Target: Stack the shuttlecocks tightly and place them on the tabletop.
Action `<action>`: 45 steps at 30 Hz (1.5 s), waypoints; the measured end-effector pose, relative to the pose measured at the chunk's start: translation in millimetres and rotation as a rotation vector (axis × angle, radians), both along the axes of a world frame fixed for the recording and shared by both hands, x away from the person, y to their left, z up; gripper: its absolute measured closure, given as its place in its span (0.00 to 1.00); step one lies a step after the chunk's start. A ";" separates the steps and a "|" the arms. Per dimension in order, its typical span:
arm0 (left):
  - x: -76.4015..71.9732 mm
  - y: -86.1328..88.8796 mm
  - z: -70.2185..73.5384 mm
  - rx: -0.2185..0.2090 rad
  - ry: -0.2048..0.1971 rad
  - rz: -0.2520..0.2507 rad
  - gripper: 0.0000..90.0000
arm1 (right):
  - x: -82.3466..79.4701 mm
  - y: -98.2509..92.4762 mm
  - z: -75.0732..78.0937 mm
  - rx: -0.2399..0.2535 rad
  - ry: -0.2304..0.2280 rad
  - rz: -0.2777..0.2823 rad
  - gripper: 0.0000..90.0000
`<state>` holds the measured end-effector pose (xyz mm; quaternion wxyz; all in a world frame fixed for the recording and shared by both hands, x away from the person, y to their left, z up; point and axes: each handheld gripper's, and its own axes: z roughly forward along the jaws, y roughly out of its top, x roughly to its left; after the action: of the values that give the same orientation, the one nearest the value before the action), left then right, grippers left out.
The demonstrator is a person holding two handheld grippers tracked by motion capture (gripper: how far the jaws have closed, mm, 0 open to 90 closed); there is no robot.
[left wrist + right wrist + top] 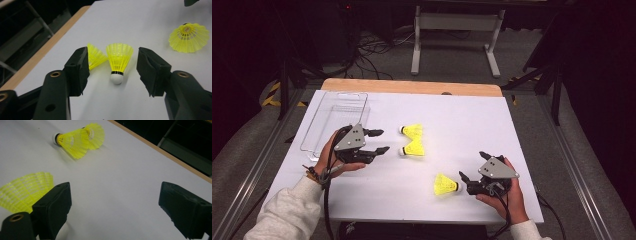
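Left tongs (379, 141) gape empty beside your clear plastic tray (314, 134), right tongs (467, 182) wide at a yellow mesh shuttlecock (445, 185) | left gripper view: white-capped ribbed cone (118, 61) lies between spread pads, untouched; next, likely close on it | right gripper view: jaws wide, lattice skirt (23, 190) beside one pad.

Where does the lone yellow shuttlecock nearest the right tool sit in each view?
High view: lone shuttlecock, lower middle, just left of the right tool.
Left gripper view: upper right, skirt facing the camera.
Right gripper view: lower left, behind the near jaw.
Shared landmark: the pair of shuttlecocks lying side by side.
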<state>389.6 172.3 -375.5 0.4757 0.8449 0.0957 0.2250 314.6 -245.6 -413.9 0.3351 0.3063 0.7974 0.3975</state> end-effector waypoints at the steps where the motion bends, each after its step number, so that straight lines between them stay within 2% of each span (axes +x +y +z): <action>1: -4.4 4.1 -1.2 -0.019 -0.007 0.007 0.47 | 0.5 -0.9 1.5 0.014 -0.002 -0.002 0.14; 3: -10.0 9.5 -2.8 -0.035 -0.011 0.017 0.41 | 1.9 -2.8 5.3 0.046 0.002 -0.005 0.16; 6: -19.6 15.8 -5.5 -0.047 -0.035 0.022 0.38 | 3.8 -3.5 9.2 0.067 0.005 -0.010 0.19; 7: -22.4 17.7 -6.8 -0.053 -0.033 0.023 0.34 | 5.5 -3.7 12.3 0.086 0.015 -0.005 0.20; 10: -28.4 22.4 -11.2 -0.068 -0.030 0.031 0.26 | 9.5 -3.6 16.9 0.105 0.033 -0.008 0.20; 13: -36.9 34.2 -18.2 -0.083 -0.020 0.053 0.20 | 19.5 -2.8 26.0 0.161 0.079 0.028 0.20; 14: -38.5 37.7 -19.8 -0.085 -0.021 0.057 0.18 | 22.5 -1.6 27.9 0.164 0.086 0.036 0.20; 17: -41.5 44.9 -23.8 -0.104 -0.018 0.076 0.14 | 28.9 2.7 32.9 0.159 0.105 0.049 0.20; 20: -46.6 60.7 -31.0 -0.143 -0.003 0.104 0.11 | 40.4 14.2 42.2 0.141 0.119 0.066 0.20; 23: -48.9 67.9 -33.6 -0.149 0.000 0.121 0.10 | 47.0 22.5 46.4 0.128 0.130 0.080 0.20; 26: -51.2 76.4 -37.8 -0.185 0.033 0.126 0.10 | 60.4 34.9 50.8 0.132 0.152 0.093 0.20; 29: -54.0 80.2 -41.9 -0.186 0.044 0.134 0.09 | 72.9 46.4 53.3 0.116 0.174 0.114 0.20; 30: -55.5 82.8 -43.8 -0.178 0.046 0.140 0.09 | 77.6 50.4 54.3 0.119 0.183 0.122 0.21; 32: -57.1 85.6 -46.8 -0.188 0.060 0.148 0.09 | 84.3 56.0 55.4 0.125 0.202 0.131 0.21; 38: -61.5 91.0 -49.3 -0.183 0.057 0.170 0.09 | 101.8 75.2 56.0 0.114 0.245 0.145 0.23; 45: -63.8 87.7 -53.1 -0.147 0.048 0.166 0.10 | 128.2 110.0 51.7 0.065 0.357 0.184 0.30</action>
<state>325.8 260.1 -428.6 0.5137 0.8022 0.1927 0.2356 442.8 -135.6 -362.2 0.1406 0.3085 0.8554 0.3916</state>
